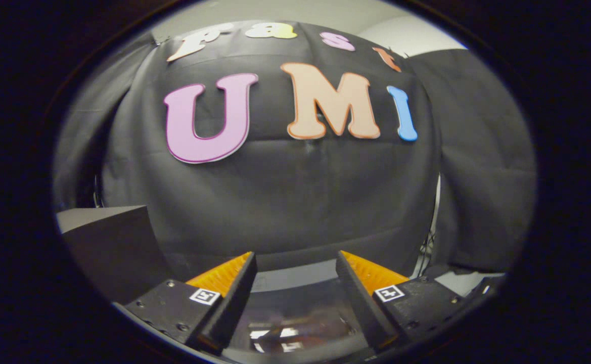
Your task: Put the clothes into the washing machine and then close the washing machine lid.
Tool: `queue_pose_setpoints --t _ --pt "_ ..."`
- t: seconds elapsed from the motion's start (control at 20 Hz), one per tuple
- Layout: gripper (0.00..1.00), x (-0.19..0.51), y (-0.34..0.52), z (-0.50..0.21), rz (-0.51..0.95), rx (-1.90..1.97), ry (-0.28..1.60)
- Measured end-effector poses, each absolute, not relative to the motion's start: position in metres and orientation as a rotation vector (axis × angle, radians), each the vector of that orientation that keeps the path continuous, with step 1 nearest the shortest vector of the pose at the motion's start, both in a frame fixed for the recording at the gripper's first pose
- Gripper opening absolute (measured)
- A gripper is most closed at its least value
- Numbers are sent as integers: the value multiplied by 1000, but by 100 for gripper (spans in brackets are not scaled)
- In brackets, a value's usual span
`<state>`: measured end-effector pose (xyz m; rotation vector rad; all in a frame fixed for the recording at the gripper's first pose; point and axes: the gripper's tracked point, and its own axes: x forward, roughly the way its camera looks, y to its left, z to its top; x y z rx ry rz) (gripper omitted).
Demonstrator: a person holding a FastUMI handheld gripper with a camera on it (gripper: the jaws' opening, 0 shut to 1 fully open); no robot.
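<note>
The gripper (295,268) has its 2 fingers spread apart with nothing between them. Right under the fingers lies the washing machine lid (295,323). A box (113,242) stands to the left of the fingers, close beside them. The cloth wall (295,202) hangs behind everything, beyond the lid and the box.

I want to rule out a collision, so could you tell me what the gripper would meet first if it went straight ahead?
The gripper is open and holds nothing. Straight on, the way looks free up to the black cloth wall, though depth is hard to judge. The glossy lid lies below that line.
</note>
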<state>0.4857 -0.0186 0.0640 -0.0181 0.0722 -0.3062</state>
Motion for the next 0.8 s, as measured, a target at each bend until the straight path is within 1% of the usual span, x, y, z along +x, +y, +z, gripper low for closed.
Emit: queue_pose_setpoints --t 0.25,0.8 --pt "96 482 -12 53 -279 -20 123" --pt "96 462 -6 46 -227 -83 165"
